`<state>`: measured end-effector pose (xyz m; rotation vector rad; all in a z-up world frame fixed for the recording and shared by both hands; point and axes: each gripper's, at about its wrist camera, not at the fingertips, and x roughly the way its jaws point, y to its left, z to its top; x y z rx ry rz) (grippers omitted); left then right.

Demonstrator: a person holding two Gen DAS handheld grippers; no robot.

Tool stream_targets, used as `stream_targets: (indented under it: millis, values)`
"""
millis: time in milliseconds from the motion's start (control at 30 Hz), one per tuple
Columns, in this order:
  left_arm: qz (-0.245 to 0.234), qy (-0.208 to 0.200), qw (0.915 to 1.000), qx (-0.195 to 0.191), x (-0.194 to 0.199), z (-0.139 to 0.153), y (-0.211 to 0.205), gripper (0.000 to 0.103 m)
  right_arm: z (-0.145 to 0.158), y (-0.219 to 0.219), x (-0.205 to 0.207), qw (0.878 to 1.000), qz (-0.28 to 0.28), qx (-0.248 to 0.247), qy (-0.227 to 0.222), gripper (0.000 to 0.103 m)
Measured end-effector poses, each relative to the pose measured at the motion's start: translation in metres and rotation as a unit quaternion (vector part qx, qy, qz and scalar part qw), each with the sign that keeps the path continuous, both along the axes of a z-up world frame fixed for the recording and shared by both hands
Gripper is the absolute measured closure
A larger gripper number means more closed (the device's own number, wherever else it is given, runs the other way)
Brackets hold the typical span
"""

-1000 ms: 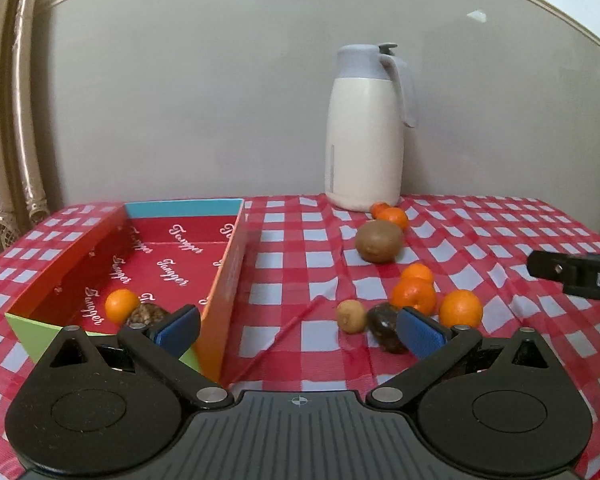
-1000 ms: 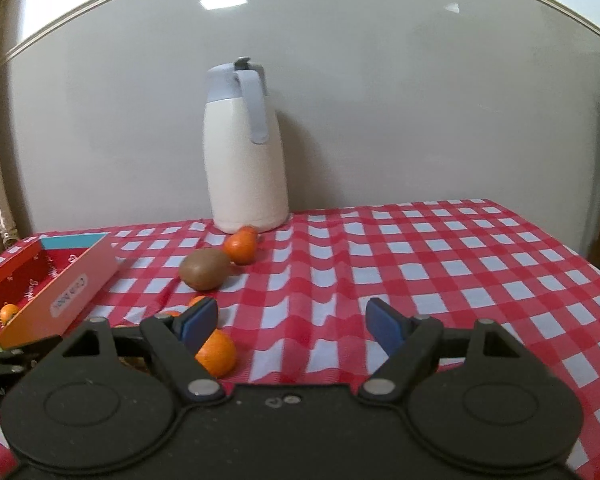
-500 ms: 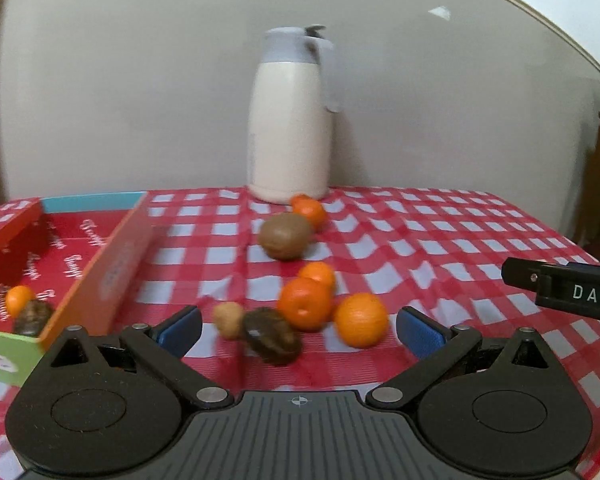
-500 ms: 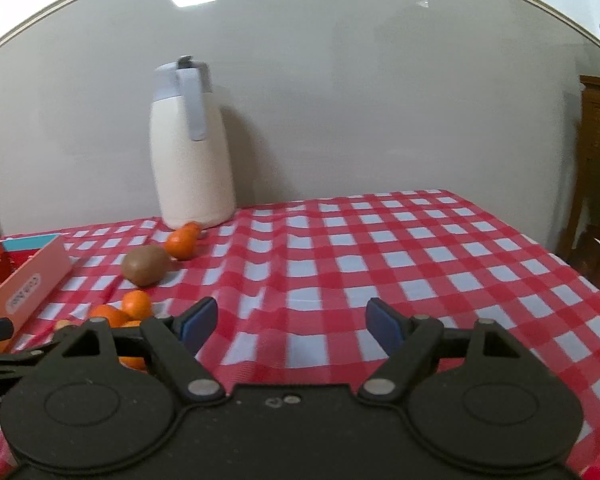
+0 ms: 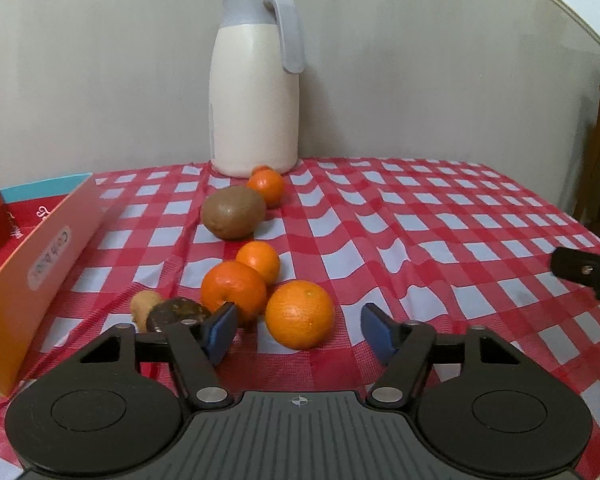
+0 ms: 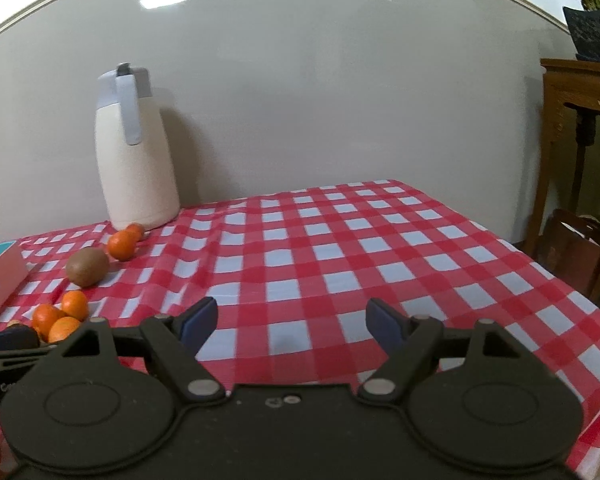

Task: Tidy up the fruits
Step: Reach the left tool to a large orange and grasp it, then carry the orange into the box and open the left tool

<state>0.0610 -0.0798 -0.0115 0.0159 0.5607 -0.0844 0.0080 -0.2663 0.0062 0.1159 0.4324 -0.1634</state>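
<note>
In the left wrist view my left gripper is open and empty, with a large orange just in front, between its fingers. Left of it lie another orange, a dark fruit and a small tan fruit. Farther back are a tangerine, a kiwi and one more tangerine. The red open box stands at the left. My right gripper is open and empty over bare cloth; the kiwi and oranges lie to its left.
A cream thermos jug stands at the back by the wall, also in the right wrist view. The red checked tablecloth ends at the right edge, where a wooden stand is. The right gripper's tip shows at the far right.
My left gripper has swung right, away from the box, and come close to the fruit cluster, with the large orange now between its fingers. My right gripper has turned right toward bare cloth.
</note>
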Motion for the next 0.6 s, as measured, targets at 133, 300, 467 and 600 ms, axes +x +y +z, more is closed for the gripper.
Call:
stream_targets:
  millis: [133,300,467,600]
  values:
    - [0.004,-0.003,0.9998,0.017,0.005,-0.001,-0.008,0.040,-0.001,-0.010,-0.001,1.000,-0.007,0.004,0.001,0.022]
    - [0.004,-0.001,0.9993,0.038,0.008,-0.002,-0.015,0.056,-0.002,-0.015,-0.001,1.000,-0.008,0.012,0.001,0.022]
    - [0.004,0.000,0.9994,0.036,0.008,-0.002,-0.012,0.064,-0.002,-0.012,0.001,1.000,-0.004,0.018,0.003,0.022]
    - [-0.002,0.000,0.9997,0.025,0.006,-0.001,-0.008,0.064,-0.002,-0.009,0.001,1.000,-0.001,0.016,0.004,0.022]
